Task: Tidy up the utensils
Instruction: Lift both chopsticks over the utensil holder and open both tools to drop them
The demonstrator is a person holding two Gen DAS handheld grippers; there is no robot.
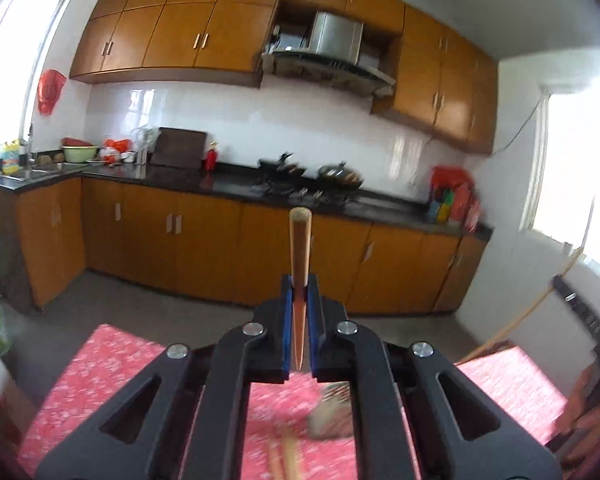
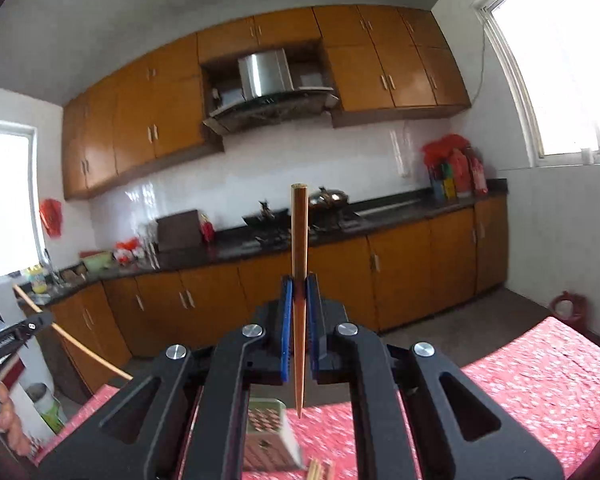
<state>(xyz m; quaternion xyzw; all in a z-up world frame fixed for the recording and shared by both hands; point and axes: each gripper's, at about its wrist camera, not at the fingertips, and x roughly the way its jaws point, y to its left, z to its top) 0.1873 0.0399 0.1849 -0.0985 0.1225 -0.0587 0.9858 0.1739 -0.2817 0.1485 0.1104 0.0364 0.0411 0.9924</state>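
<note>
Kitchen with orange cabinets [image 1: 172, 40] behind; above a red-clothed surface [image 1: 100, 368], left tool [image 1: 299, 292] and right tool [image 2: 299, 284] each clamp an upright wooden chopstick [image 1: 299, 248]

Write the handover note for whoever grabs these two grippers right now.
Left gripper: shut on a wooden chopstick, thick end pointing away.
Right gripper: shut on a second chopstick, held the same way.
Both are raised above the red-clothed table.
A square utensil holder sits on the table below; more chopsticks lie beside it.
Done: two chopsticks picked up.
Left: probably put them in the holder, then gather the rest.
</note>
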